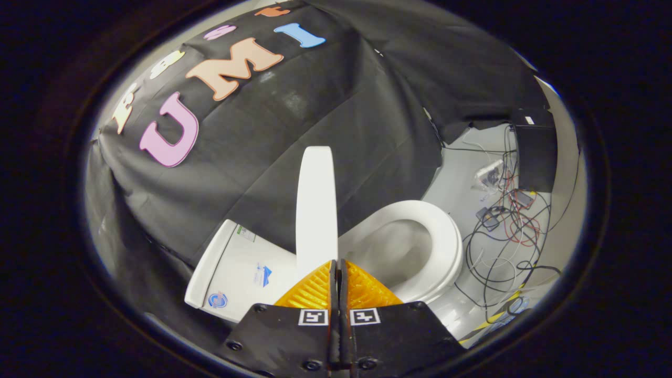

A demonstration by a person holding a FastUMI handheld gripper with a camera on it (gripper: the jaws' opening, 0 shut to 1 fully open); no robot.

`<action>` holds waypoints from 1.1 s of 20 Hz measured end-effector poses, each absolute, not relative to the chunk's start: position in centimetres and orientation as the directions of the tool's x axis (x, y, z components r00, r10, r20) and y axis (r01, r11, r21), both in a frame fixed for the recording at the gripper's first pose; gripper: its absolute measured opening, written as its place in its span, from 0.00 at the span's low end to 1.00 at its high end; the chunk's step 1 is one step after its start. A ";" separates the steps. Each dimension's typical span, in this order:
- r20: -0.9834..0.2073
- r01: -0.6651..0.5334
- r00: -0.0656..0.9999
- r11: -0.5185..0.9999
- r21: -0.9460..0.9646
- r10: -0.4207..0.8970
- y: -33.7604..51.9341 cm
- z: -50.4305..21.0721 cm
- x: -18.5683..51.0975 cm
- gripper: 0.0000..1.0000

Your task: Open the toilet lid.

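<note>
The gripper (337,262) is pointing forward with its two fingers pressed together, no gap showing between them and nothing pinched. Directly ahead of the fingertips, at twelve o'clock from them, the white plastic toilet lid (315,205) is standing raised on edge, seen nearly edge-on as a tall narrow slab. Its long axis is running straight up from the fingertips toward the black cloth wall (325,115) behind. The lower end of the lid is sitting just beyond the fingertips; whether the tips are touching it cannot be told.

The white oval toilet seat (441,236) and open bowl are lying at about two o'clock from the fingers, and the white ceramic cistern (236,268) is lying at about ten o'clock, so the lid is standing between the two. A tangle of black and red cables (509,231) is spreading over the pale floor at three o'clock, beyond the seat.

Judging from this, the lid is already upright and the task looks nearly or fully done; any remaining push would go toward the cistern side, at ten o'clock.
</note>
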State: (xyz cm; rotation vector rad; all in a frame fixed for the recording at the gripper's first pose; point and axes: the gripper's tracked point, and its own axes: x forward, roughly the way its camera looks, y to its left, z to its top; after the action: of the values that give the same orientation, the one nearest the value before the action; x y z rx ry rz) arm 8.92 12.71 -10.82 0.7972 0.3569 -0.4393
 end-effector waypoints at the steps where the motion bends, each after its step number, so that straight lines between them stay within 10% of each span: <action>1: -0.460 0.501 0.853 0.628 0.596 -0.244 13.0 -10.4 9.0 0.01; 22: -0.380 0.401 0.900 0.741 0.539 -0.211 18.0 -5.7 11.9 0.03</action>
State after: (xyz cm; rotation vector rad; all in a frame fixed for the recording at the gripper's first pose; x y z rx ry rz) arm 11.90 17.96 -5.69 0.6560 0.3058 -0.3416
